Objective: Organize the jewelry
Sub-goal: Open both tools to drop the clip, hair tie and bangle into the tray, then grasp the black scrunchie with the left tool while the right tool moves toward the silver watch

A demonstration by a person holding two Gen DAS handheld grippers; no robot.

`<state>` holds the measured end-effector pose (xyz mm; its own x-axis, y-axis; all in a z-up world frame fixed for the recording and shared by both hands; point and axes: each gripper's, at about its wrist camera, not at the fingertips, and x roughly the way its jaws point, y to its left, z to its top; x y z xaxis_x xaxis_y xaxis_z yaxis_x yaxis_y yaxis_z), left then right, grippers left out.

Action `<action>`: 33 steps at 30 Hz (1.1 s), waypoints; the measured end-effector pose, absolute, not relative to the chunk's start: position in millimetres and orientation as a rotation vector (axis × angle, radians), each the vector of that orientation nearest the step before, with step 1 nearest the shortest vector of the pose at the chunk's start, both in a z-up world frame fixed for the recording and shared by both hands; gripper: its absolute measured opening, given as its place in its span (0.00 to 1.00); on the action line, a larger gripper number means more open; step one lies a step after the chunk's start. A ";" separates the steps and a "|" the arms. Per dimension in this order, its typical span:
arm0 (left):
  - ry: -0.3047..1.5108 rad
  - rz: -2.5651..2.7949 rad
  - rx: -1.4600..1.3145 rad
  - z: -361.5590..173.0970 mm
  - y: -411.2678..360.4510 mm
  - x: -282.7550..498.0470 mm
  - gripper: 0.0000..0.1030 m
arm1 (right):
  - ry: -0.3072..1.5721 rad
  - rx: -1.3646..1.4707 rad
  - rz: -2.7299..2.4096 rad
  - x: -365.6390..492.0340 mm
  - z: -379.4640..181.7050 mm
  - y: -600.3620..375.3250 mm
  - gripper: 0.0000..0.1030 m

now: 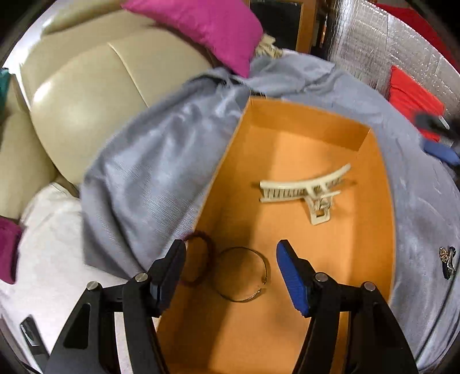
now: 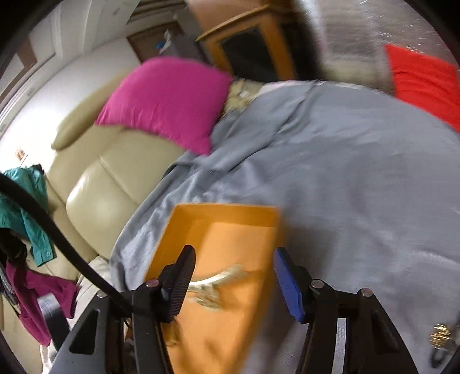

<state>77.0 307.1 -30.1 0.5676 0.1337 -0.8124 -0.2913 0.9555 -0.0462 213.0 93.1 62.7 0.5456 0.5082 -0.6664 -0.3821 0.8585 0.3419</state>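
Observation:
An open orange box (image 1: 376, 230) lies on a grey cloth. Inside it are a cream hair claw clip (image 1: 310, 190), a thin metal bangle (image 1: 244, 273) and a dark red beaded bracelet (image 1: 198, 259). My left gripper (image 1: 230, 253) is open and empty, held just above the bangle and bracelet. A small gold and dark brooch (image 1: 448, 261) lies on the cloth right of the box. My right gripper (image 2: 233, 259) is open and empty above the box (image 2: 230, 224), with the blurred claw clip (image 2: 218, 284) between its fingers. The brooch (image 2: 440, 336) sits at the lower right.
The grey cloth (image 1: 149, 178) covers a cream leather sofa (image 1: 86, 95) with a magenta cushion (image 1: 207, 26) and a red cushion (image 1: 411, 95). My right gripper shows blurred at the left wrist view's right edge (image 1: 437, 135). Clothes (image 2: 28, 201) hang at the left.

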 end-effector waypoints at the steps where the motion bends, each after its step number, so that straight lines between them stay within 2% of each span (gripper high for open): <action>1: 0.923 0.257 -0.178 -23.6 304.7 73.9 0.64 | 0.829 0.166 0.513 206.7 67.2 76.0 0.59; 5: 0.851 0.246 -0.132 11.4 276.8 61.7 0.64 | 0.789 0.228 0.431 176.2 76.7 -13.3 0.59; 10: 0.767 0.132 -0.027 49.7 195.8 56.6 0.66 | 0.748 0.331 0.294 129.8 74.8 -137.4 0.59; 13: 0.737 0.052 0.044 56.1 134.3 56.0 0.70 | 0.721 0.409 0.210 103.7 68.4 -206.9 0.59; 19: 0.798 -0.126 0.101 19.0 27.3 78.7 0.71 | 0.695 0.573 0.066 64.8 37.3 -319.5 0.55; 28: 0.857 -0.330 0.163 -37.8 -49.0 97.9 0.71 | 0.742 0.729 -0.001 58.5 -17.4 -387.6 0.48; 29: 0.874 -0.364 0.157 -42.3 -54.5 99.7 0.70 | 0.745 0.732 0.001 57.8 -19.0 -390.9 0.48; 32: 0.912 -0.424 0.144 -50.7 -70.1 104.1 0.58 | 0.763 0.720 0.010 62.7 -22.1 -391.7 0.48; 33: 0.925 -0.444 0.146 -53.7 -76.6 105.5 0.57 | 0.775 0.715 0.011 63.1 -23.7 -391.9 0.48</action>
<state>105.5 -76.6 -53.7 0.5192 -0.3068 -0.7977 0.4303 0.9002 -0.0662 63.1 -391.9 -23.7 0.7262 0.2615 -0.6357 0.2430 0.7674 0.5933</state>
